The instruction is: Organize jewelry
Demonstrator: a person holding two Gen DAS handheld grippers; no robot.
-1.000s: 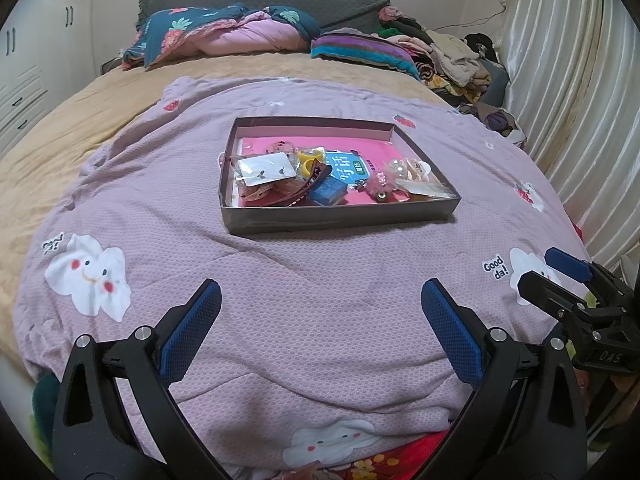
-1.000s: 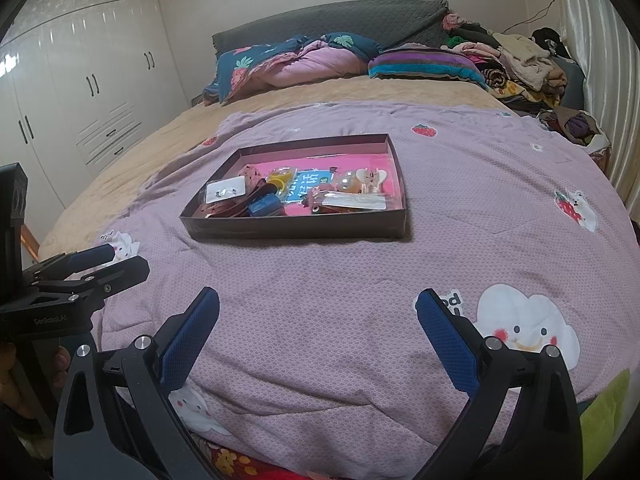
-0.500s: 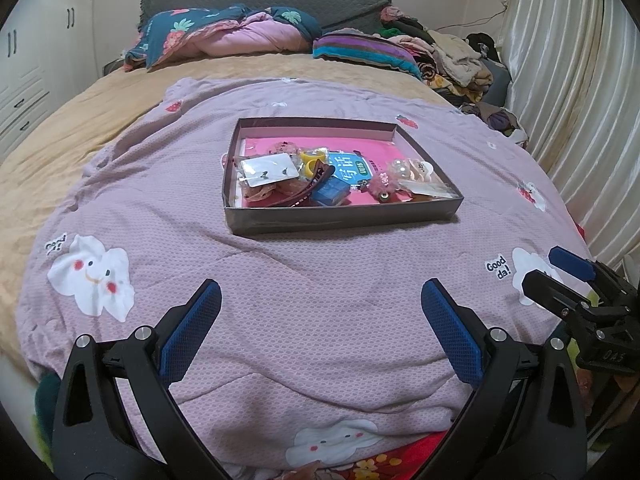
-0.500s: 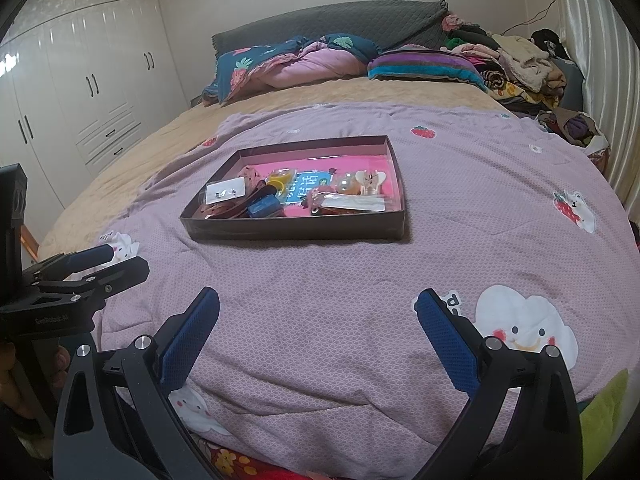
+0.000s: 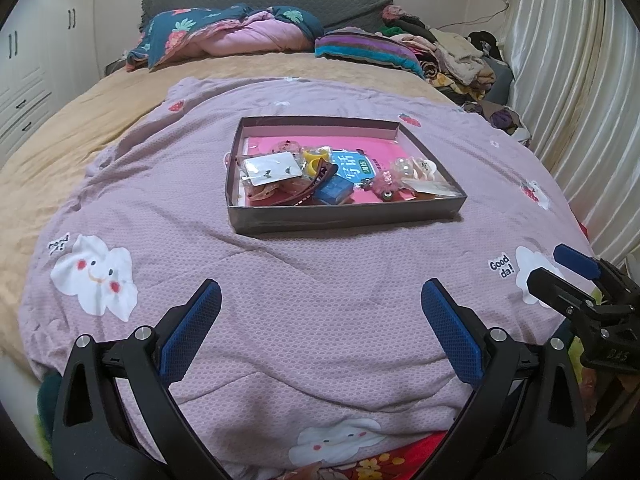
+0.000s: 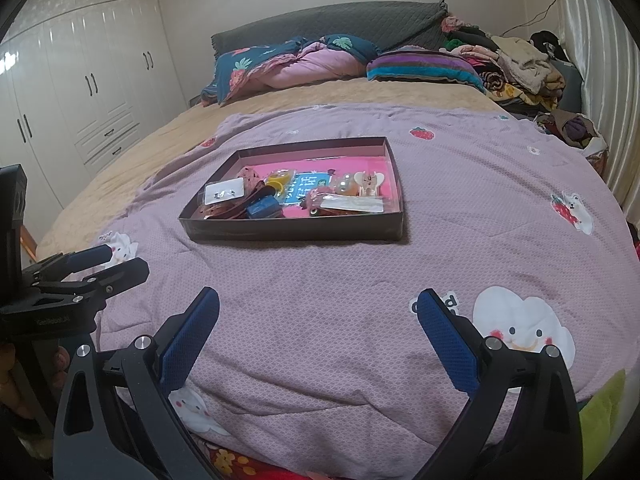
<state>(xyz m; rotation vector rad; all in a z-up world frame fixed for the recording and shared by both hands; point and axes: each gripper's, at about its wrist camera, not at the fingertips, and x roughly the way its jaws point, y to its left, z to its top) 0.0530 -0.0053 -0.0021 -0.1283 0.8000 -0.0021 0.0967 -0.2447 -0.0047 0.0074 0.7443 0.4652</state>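
Jewelry tray (image 5: 344,216) lay long axis crosswise before you on the quilt (image 5: 320,280) — your left hand-held gripper (image 5: 320,312) and right hand-held gripper (image 6: 318,314) both gaped empty, path unobstructed.

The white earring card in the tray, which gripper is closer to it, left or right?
Left, though only slightly. The left gripper hovers open short of the tray, nearly in line with the earring card. The right gripper hangs equally far back, off to the card's right.
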